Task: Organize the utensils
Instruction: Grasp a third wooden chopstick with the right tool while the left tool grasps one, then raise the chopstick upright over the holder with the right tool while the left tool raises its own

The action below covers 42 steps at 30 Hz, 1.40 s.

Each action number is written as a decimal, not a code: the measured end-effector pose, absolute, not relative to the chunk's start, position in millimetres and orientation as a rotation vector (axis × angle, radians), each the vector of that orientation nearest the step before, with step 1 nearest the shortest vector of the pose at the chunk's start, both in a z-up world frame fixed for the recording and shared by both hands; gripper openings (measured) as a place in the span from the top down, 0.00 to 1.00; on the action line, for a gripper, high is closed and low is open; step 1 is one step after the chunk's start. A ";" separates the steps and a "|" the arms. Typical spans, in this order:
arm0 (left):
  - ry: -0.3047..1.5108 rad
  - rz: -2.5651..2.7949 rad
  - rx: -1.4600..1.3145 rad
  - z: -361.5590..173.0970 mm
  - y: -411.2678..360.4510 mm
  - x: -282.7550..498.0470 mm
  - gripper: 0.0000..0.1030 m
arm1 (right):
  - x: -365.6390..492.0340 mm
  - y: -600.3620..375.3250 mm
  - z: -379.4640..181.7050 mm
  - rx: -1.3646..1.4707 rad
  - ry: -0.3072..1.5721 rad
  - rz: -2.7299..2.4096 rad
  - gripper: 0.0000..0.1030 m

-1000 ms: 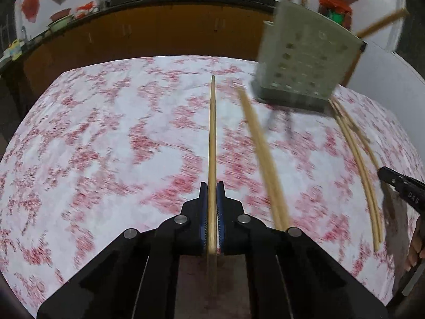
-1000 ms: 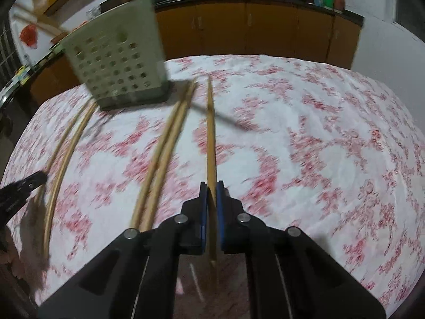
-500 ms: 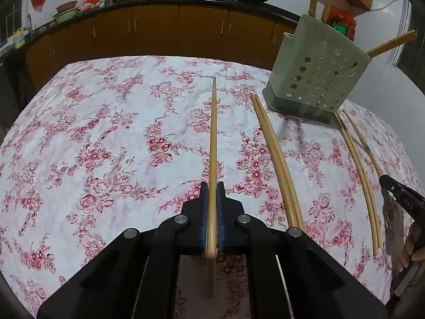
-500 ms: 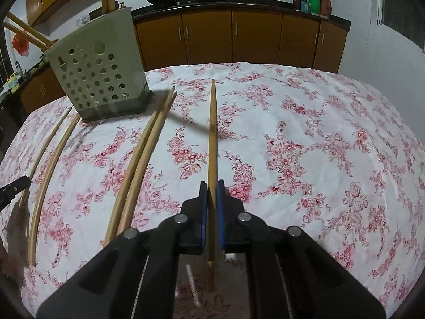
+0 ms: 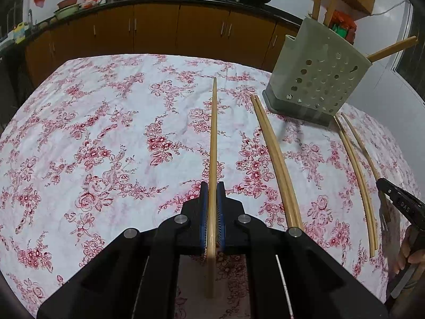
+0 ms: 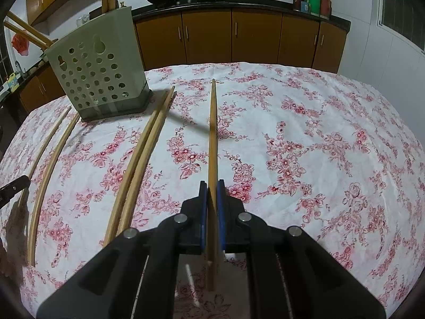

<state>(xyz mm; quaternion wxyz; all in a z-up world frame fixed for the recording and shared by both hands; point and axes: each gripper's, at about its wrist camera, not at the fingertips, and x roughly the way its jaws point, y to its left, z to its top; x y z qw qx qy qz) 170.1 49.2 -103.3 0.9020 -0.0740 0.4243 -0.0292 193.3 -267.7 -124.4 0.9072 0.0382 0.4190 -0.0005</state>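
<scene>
Left tool (image 5: 211, 207) clamped one chopstick (image 5: 213, 138); right tool (image 6: 211, 207) clamped another (image 6: 212, 138), both lengthwise, likely for slotting into the perforated holder (image 6: 99, 71) far on the surface (image 6: 318, 138); two loose pairs (image 6: 140, 159) lay near it
</scene>
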 end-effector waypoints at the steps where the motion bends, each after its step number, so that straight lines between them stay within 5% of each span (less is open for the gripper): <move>1: 0.877 -0.059 -0.150 -103.2 49.0 170.0 0.92 | 192.5 -267.6 -124.4 0.077 0.865 -0.001 0.91; 15: 0.880 -0.063 -0.076 -97.8 40.4 162.8 0.93 | 177.3 -273.1 -110.0 0.111 0.819 0.021 0.92; 42: 0.494 -0.132 -0.127 54.6 48.7 144.3 0.93 | 140.3 -296.8 44.2 0.194 0.399 0.064 0.92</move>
